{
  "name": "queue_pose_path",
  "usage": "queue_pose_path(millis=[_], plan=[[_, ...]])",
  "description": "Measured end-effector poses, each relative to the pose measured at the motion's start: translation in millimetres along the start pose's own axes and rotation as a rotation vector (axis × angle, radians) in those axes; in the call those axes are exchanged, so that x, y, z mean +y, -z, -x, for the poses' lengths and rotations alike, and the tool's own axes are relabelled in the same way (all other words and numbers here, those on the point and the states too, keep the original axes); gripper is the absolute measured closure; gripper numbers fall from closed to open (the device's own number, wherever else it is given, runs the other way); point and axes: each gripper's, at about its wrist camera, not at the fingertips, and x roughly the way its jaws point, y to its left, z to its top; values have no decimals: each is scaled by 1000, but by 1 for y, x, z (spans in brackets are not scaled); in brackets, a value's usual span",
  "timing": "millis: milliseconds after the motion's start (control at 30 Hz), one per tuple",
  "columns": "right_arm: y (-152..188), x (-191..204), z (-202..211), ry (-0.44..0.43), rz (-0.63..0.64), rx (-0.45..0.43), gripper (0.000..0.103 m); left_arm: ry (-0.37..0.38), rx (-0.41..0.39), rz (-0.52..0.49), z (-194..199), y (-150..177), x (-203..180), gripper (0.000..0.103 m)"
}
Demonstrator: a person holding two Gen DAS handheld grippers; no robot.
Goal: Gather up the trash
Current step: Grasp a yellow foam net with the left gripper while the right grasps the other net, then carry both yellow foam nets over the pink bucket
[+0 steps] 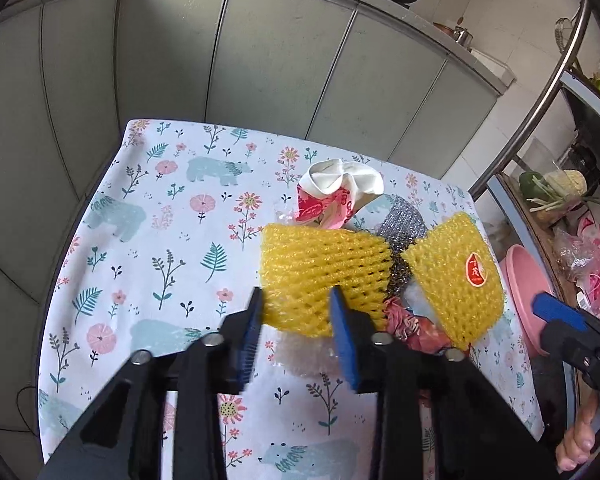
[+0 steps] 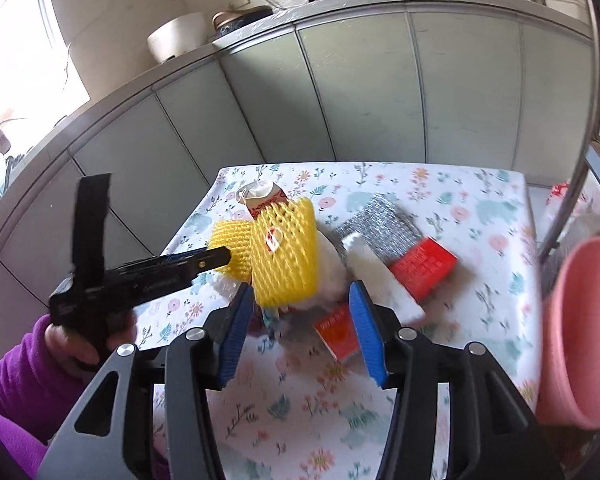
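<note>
While every scrap lies on the table (image 1: 148, 240), nothing binned: left gripper (image 1: 296, 332) agape around a yellow net (image 1: 324, 276), right gripper (image 2: 296, 328) agape, empty, pink basin (image 2: 580, 328) beside.

Red sticker (image 1: 475, 269) on yellow foam net (image 1: 456, 276): characters illegible.
</note>
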Motion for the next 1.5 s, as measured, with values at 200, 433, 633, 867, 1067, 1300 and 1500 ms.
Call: queue_pose_path(millis=[200, 433, 633, 867, 1067, 1300, 1500], plan=[[-10, 5, -27, 33, 10, 11, 52, 26, -38, -14, 18, 0, 1, 90], [-5, 5, -37, 56, -7, 19, 52, 57, -80, -29, 46, 2, -2, 91], [0, 6, -37, 24, -23, 44, 93, 65, -119, -53, 69, 7, -7, 91], [8, 6, 3, -5, -52, -38, 93, 76, -159, -74, 92, 10, -17, 91], [18, -14, 46, 34, -115, -114, 94, 114, -173, -119, 99, 9, -41, 91], [32, -50, 91, 134, -193, -197, 93, 190, -161, -204, 93, 6, -93, 91], [51, -101, 132, 286, -297, -262, 93, 266, -145, -316, 77, 2, -157, 91]])
